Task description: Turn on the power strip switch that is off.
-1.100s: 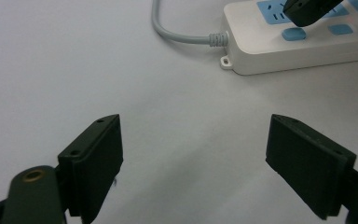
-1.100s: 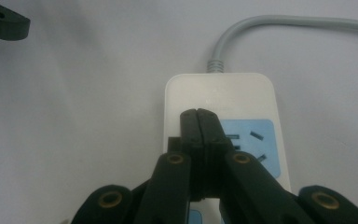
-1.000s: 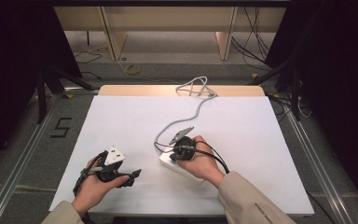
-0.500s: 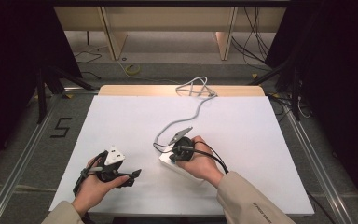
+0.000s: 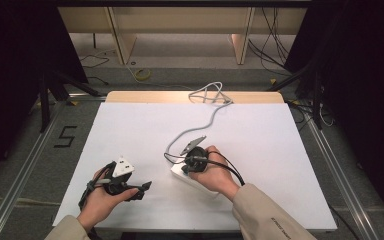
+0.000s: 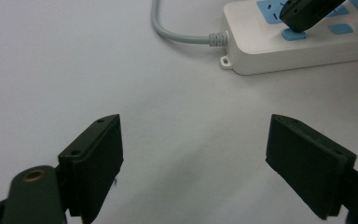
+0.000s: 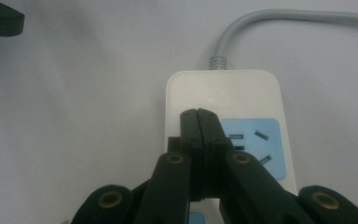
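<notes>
Nothing moved; right tool (image 7: 199,116) pressed shut on power strip (image 7: 242,98).

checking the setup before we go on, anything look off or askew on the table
Nothing stands out. The white power strip lies flat, its grey cord intact. The right tongs press shut on its top; the left tongs hang open.

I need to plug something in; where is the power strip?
High view: the power strip lies right of table centre, near the front, under the right gripper.
</notes>
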Demonstrator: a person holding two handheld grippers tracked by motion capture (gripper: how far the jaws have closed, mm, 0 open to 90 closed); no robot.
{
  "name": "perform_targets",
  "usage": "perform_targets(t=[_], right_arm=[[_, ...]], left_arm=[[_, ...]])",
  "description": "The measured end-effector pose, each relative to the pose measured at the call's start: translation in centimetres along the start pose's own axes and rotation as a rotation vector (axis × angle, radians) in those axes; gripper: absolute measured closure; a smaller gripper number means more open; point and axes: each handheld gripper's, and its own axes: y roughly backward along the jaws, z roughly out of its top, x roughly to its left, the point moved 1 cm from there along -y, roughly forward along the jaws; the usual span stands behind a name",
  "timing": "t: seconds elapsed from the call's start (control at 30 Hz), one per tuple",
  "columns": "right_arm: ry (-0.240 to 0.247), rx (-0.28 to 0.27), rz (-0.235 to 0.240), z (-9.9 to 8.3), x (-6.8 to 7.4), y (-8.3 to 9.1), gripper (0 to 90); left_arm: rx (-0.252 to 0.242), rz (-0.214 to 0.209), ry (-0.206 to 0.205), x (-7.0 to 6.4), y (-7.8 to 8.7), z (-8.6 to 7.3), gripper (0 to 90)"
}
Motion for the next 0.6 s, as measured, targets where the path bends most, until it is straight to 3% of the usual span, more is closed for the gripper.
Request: perform_targets(t=[0.6], right_arm=[[-0.004, 0.005, -0.001, -0.02, -0.02, -0.08, 90.0]], left_arm=[[0.000, -0.001, -0.002, -0.06, -0.07, 0.01, 18.5]])
